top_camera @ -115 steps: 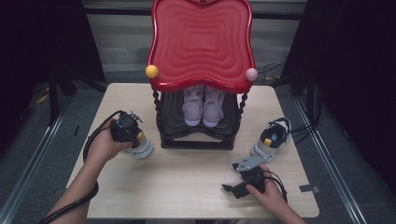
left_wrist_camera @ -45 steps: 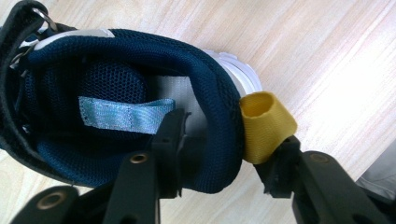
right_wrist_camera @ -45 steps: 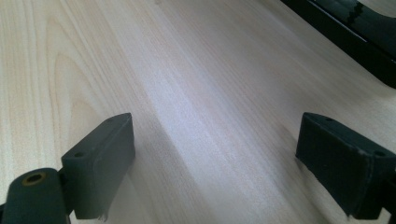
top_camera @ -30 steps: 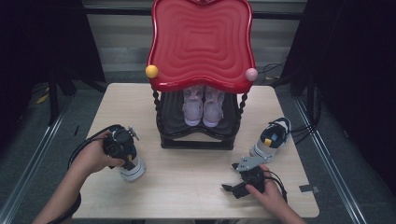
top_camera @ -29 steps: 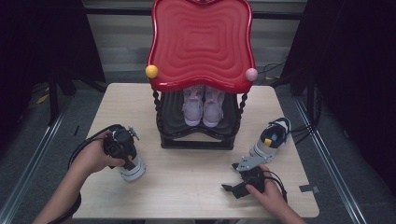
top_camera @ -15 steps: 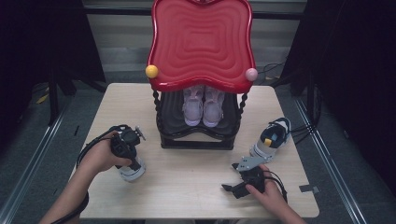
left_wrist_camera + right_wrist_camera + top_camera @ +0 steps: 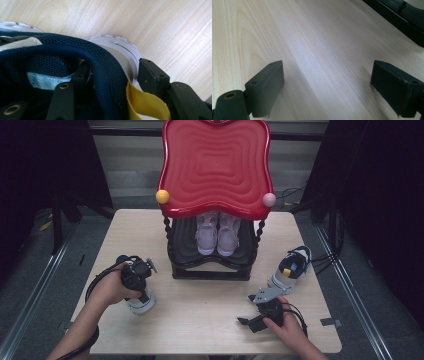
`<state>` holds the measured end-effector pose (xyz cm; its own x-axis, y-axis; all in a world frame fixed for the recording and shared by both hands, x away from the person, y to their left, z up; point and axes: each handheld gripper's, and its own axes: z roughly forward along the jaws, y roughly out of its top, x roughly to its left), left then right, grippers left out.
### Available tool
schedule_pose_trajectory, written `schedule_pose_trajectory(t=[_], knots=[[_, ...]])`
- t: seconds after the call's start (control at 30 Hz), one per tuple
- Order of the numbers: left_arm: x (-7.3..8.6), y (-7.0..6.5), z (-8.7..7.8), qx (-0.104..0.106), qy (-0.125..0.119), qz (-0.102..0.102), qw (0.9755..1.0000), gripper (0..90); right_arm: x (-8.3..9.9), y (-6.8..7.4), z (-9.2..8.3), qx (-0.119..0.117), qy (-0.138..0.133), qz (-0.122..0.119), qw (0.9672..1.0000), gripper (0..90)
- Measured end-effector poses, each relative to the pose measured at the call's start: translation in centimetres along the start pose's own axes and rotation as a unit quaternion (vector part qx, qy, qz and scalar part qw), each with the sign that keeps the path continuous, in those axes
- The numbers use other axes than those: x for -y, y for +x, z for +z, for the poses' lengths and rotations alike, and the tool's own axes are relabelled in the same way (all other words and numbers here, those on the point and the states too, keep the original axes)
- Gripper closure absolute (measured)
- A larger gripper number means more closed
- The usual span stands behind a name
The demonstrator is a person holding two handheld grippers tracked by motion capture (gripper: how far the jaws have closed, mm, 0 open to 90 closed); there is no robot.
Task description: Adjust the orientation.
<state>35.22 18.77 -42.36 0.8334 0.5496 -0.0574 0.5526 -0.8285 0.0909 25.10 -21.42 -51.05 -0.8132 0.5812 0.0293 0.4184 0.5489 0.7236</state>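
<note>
1. Since the earlier frames the left gripper has carried its sneaker back toward the table's near left edge.
2. Its jaws, just closing, straddle the navy heel collar, one inside, one outside.
3. The shoe rack lies ahead and right of it.
4. The right gripper rests wide open, its jaws empty, near the second sneaker.

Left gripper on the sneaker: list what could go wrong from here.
1. The left gripper straddles only the padded navy heel collar of the sneaker, one jaw inside and one outside; its jaws have just been closing. Soft mesh may squash and slip when lifted.
2. The yellow pull tab sits between the jaws and could be pinched instead of the heel.
3. Held by the heel alone, the shoe may swing toe-down and knock the black rack nearby.
</note>
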Motion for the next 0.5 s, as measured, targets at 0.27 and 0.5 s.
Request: schedule_pose_trajectory(t=[0.27,0.5], knots=[[-0.13,0.02,0.19,0.003,0.014,-0.004,0.9999,45.1,0.00,0.01,0.01,0.000,0.000,0.000,1.0000,10.9],[-0.04,-0.08,0.03,0.005,0.021,0.009,0.9997,49.0,0.00,0.00,0.01,0.000,0.000,0.000,1.0000,10.8]])
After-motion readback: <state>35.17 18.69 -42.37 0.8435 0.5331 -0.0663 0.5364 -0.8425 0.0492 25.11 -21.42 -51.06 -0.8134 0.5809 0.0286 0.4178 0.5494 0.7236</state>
